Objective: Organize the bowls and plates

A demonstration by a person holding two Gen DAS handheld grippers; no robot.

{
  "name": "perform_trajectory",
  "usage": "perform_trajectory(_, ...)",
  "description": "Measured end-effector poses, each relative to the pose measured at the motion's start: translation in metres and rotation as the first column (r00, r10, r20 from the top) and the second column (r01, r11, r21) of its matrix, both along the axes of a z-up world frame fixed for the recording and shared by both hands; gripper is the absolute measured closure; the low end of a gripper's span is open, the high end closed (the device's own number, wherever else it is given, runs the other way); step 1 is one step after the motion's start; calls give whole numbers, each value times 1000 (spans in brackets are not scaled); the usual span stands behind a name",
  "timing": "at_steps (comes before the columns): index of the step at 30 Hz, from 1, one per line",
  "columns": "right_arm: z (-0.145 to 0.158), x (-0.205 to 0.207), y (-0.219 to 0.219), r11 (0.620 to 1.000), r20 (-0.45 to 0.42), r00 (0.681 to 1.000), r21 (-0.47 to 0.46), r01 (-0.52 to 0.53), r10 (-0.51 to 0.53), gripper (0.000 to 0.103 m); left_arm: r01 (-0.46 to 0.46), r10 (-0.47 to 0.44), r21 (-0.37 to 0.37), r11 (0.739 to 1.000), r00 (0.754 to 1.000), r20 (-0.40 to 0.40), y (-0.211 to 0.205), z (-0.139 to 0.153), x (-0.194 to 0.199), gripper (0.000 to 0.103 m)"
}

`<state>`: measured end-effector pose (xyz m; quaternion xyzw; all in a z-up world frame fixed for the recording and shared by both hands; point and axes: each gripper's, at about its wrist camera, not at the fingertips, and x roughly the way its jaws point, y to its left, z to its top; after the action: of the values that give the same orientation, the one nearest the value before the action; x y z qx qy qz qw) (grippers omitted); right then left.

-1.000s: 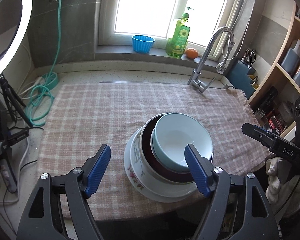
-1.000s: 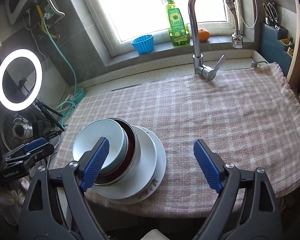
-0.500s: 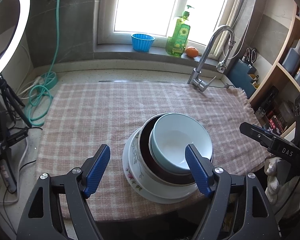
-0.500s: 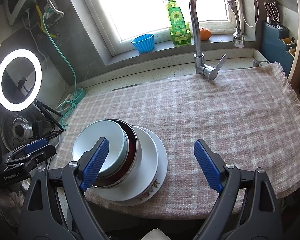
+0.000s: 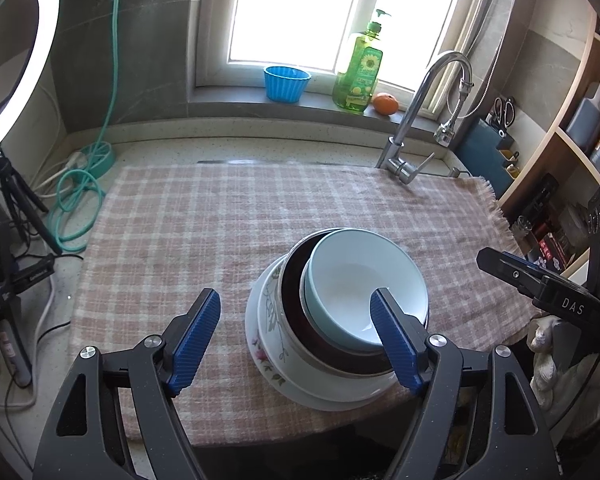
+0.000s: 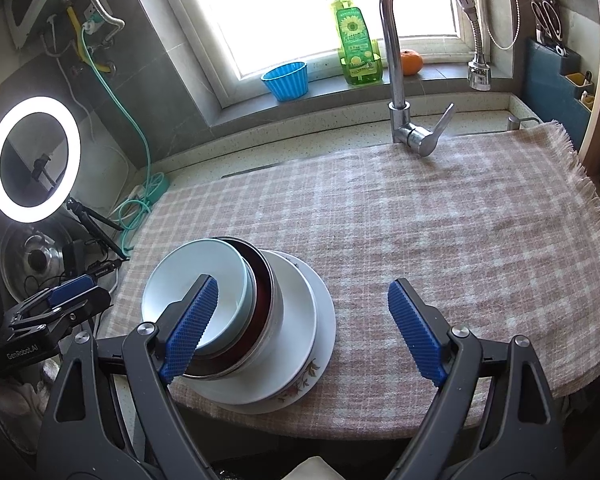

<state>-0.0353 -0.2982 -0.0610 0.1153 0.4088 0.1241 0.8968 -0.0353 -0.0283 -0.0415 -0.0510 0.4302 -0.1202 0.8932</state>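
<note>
- The stack sits at the near edge of the checked cloth (image 5: 260, 208) on the surface: a pale blue bowl (image 5: 364, 280) nested in a dark-lined metal bowl (image 5: 296, 280), both on a flowered plate (image 5: 266, 332).
- The top bowl is best gripped by its rim and lifted straight up (the plate overhangs the near edge, so dragging should be avoided).
- The left gripper (image 5: 296, 336) is held wide apart and empty, hovering before the stack.
- The right gripper (image 6: 304, 328) is likewise spread and empty, to the stack's right.
</note>
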Motion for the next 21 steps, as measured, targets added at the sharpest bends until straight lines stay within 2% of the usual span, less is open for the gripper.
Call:
perform_trajectory(9, -1, 2, 0, 1000, -3, 1000, 1, -1, 1, 14, 3, -3, 6, 1000, 1000, -4, 0, -1, 3, 26)
perform_trajectory(14, -6, 8, 0, 1000, -15, 1000, 4, -2, 2, 14, -3, 3, 30, 1000, 1000, -20, -1, -3, 10, 25)
perform_trajectory(21, -12, 17, -1, 1000, -36, 999, 7, 1, -1, 14, -20, 22, 27, 999, 999, -47, 2, -8, 18, 25)
